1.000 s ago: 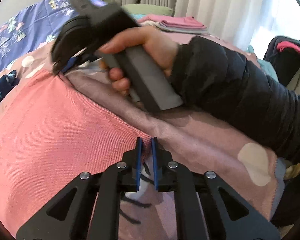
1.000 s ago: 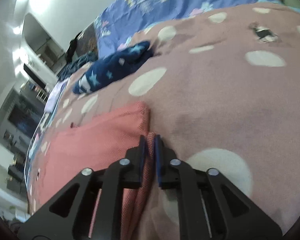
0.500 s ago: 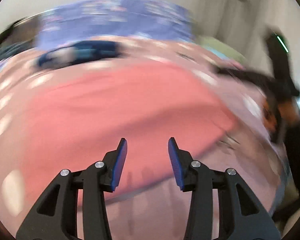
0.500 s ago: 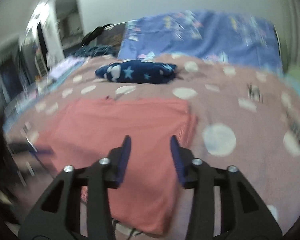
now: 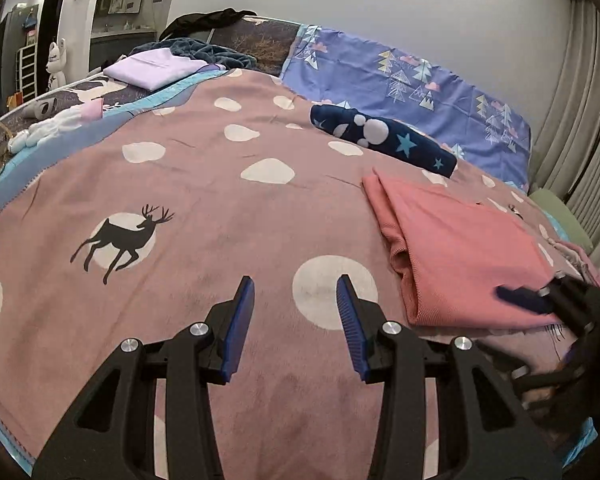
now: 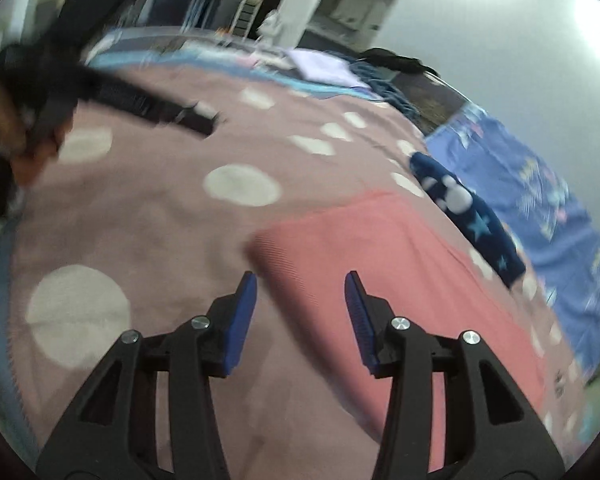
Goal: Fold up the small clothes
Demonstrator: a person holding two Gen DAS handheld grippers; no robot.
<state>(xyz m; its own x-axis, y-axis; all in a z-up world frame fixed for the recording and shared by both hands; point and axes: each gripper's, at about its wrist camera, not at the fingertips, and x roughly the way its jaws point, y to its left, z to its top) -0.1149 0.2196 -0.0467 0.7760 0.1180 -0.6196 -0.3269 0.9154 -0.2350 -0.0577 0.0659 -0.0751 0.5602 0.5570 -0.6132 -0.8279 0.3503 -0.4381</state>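
Observation:
A pink garment [image 5: 472, 256] lies folded on the mauve spotted blanket [image 5: 220, 184], to the right of my left gripper [image 5: 296, 284]. That gripper is open over bare blanket with nothing between its jaws. In the right wrist view my right gripper [image 6: 300, 280] hovers over the near left corner of the pink garment [image 6: 380, 264]. Its jaws are opening and nothing is between them. One of its blue fingers [image 5: 516, 294] shows over the garment's right end. The left gripper [image 6: 196, 118] appears blurred at the upper left, held by a hand.
A navy star-patterned garment [image 5: 384, 140] lies beyond the pink one. Behind it is a blue tree-patterned sheet [image 5: 412, 76]. A folded lilac cloth [image 5: 156, 68] and a white plush toy [image 5: 56, 124] sit at the far left. Pink clothes [image 5: 580, 260] are stacked at the right edge.
Both grippers have let go of the pink garment, opened and swung away across the bed. The garment now lies folded by itself.

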